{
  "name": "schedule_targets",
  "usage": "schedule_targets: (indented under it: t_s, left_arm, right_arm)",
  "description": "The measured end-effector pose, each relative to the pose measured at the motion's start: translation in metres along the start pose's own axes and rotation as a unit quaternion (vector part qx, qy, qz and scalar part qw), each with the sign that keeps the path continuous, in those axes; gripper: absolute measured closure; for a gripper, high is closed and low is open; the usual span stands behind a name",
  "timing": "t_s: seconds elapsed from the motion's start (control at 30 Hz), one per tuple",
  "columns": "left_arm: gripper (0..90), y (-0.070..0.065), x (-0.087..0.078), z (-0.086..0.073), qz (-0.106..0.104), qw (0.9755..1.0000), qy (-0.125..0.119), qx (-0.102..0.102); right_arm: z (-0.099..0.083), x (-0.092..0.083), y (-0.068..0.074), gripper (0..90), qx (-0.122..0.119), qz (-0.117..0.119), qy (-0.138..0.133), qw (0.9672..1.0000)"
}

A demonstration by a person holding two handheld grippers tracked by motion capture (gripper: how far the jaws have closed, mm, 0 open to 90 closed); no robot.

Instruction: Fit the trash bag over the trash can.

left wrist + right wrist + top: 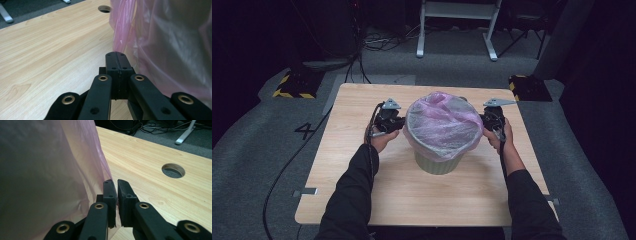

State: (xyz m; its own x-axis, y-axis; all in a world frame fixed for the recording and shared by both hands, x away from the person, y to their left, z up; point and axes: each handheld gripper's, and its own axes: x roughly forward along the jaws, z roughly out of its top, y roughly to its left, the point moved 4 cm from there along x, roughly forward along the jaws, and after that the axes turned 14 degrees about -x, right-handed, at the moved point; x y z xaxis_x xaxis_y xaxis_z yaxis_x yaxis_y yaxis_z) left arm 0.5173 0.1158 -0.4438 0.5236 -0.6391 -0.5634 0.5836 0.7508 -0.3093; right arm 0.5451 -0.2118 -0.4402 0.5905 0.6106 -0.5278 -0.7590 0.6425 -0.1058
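A: High view: a pale green ribbed plastic bin (439, 161) is seen at the middle of the light wooden table (362, 190), with a thin translucent pink plastic bag (442, 122) draped over its mouth and down past the rim. The left gripper (398, 122) is placed at the bag's left flank, the right gripper (488, 120) at its right flank.

B: Handling?

A: The film is judged very light, limp and slippery, easily torn if dragged. The bin is judged light and stiff, so it could be tipped or slid by a hard sideways pull.

B: Left gripper view?

A: The jaws are seen pressed flat together, with nothing visibly caught between them. The pink film hangs just beside them on the right, over bare table.

B: Right gripper view?

A: The jaws are nearly together, a thin slit left between the pads. The bag's edge lies against the left pad; whether film is pinched cannot be told.

B: Where should it be taken?

A: At the loose hem below the rim, on opposite sides, where slack is gathered. A doubled fold is best pinched, not a single taut layer.
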Motion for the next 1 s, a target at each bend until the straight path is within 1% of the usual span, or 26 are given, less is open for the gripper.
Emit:
schedule_targets:
  t_s: [0.07,0.1,0.17,0.23,0.27,0.3,0.33,0.37,0.4,0.43,0.47,0.5,0.57,0.6,0.63,0.67,0.7,0.73,0.77,0.83,0.9,0.93,0.97,1.0]
  left_arm:
    - [89.8,0.003,-0.003,-0.001,-0.001,1.0000,-0.002,-0.002]
    - [89.8,0.004,-0.005,-0.002,-0.002,0.9999,-0.008,-0.007]
    - [89.5,0.004,-0.007,-0.002,-0.001,0.9999,-0.014,-0.006]
    - [86.6,0.004,-0.012,-0.002,0.005,0.9998,-0.020,-0.002]
    - [81.8,0.005,-0.017,-0.001,0.016,0.9994,-0.029,0.000]
    - [75.2,0.004,-0.020,-0.001,0.010,0.9993,-0.034,-0.004]
    - [74.2,0.003,-0.024,-0.001,0.005,0.9992,-0.041,0.002]
    - [71.7,0.003,-0.029,-0.002,0.005,0.9988,-0.049,0.007]
    - [65.7,0.002,-0.034,-0.003,0.007,0.9985,-0.055,0.006]
    - [60.7,0.002,-0.040,-0.004,0.001,0.9982,-0.059,0.009]
    - [58.2,0.001,-0.044,-0.005,0.000,0.9981,-0.061,0.008]
    - [53.8,0.001,-0.050,-0.006,0.003,0.9978,-0.065,0.013]
    - [45.4,-0.001,-0.058,-0.009,0.003,0.9973,-0.071,0.016]
    - [41.0,-0.004,-0.064,-0.011,0.005,0.9970,-0.074,0.020]
    - [34.9,-0.007,-0.069,-0.014,0.001,0.9967,-0.077,0.025]
    - [31.2,-0.010,-0.072,-0.015,-0.006,0.9965,-0.078,0.029]
    - [28.2,-0.014,-0.076,-0.019,-0.018,0.9966,-0.073,0.033]
    - [23.9,-0.019,-0.079,-0.022,-0.023,0.9966,-0.070,0.038]
    - [20.8,-0.023,-0.082,-0.025,-0.028,0.9961,-0.070,0.046]
    - [19.3,-0.034,-0.086,-0.031,-0.038,0.9950,-0.067,0.064]
    - [18.1,-0.043,-0.088,-0.037,-0.046,0.9940,-0.066,0.074]
    - [17.4,-0.050,-0.088,-0.040,-0.047,0.9936,-0.063,0.081]
    - [16.3,-0.053,-0.088,-0.042,-0.050,0.9929,-0.064,0.087]
    - [16.1,-0.058,-0.088,-0.044,-0.054,0.9923,-0.062,0.093]
  right_arm:
    - [-0.003,-0.002,-0.002,85.4,0.004,-0.001,-0.001,1.0000]
    - [-0.004,-0.002,-0.002,85.1,0.005,-0.001,-0.002,1.0000]
    - [-0.005,-0.004,-0.002,83.4,0.005,0.000,-0.008,1.0000]
    - [-0.004,-0.007,-0.003,81.9,0.001,-0.004,-0.010,0.9999]
    - [-0.004,-0.009,-0.003,79.8,0.000,-0.005,-0.011,0.9999]
    - [-0.004,-0.013,-0.004,75.2,-0.004,-0.008,-0.017,0.9998]
    - [-0.004,-0.015,-0.004,74.4,-0.007,-0.011,-0.017,0.9998]
    - [-0.004,-0.018,-0.005,73.0,-0.011,-0.014,-0.018,0.9997]
    - [-0.004,-0.023,-0.006,70.1,-0.014,-0.016,-0.021,0.9996]
    - [-0.004,-0.027,-0.007,67.8,-0.014,-0.017,-0.024,0.9995]
    - [-0.004,-0.031,-0.008,66.1,-0.018,-0.016,-0.027,0.9994]
    - [-0.004,-0.036,-0.009,63.4,-0.022,-0.017,-0.028,0.9992]
    - [-0.005,-0.045,-0.010,54.7,-0.032,-0.015,-0.028,0.9990]
    - [-0.006,-0.048,-0.010,52.3,-0.037,-0.016,-0.026,0.9989]
    - [-0.007,-0.053,-0.010,48.7,-0.040,-0.019,-0.023,0.9988]
    - [-0.008,-0.058,-0.011,45.6,-0.043,-0.019,-0.026,0.9986]
    - [-0.008,-0.061,-0.012,42.4,-0.045,-0.017,-0.029,0.9984]
    - [-0.009,-0.066,-0.011,39.7,-0.049,-0.013,-0.030,0.9983]
    - [-0.010,-0.071,-0.011,37.2,-0.055,-0.017,-0.029,0.9979]
    - [-0.011,-0.079,-0.009,35.3,-0.066,-0.016,-0.034,0.9971]
    - [-0.011,-0.086,-0.005,33.2,-0.072,-0.012,-0.042,0.9964]
    - [-0.011,-0.090,-0.002,32.9,-0.078,-0.006,-0.048,0.9958]
    - [-0.011,-0.095,0.002,31.9,-0.088,0.001,-0.053,0.9947]
    - [-0.011,-0.097,0.005,31.3,-0.093,0.003,-0.055,0.9942]
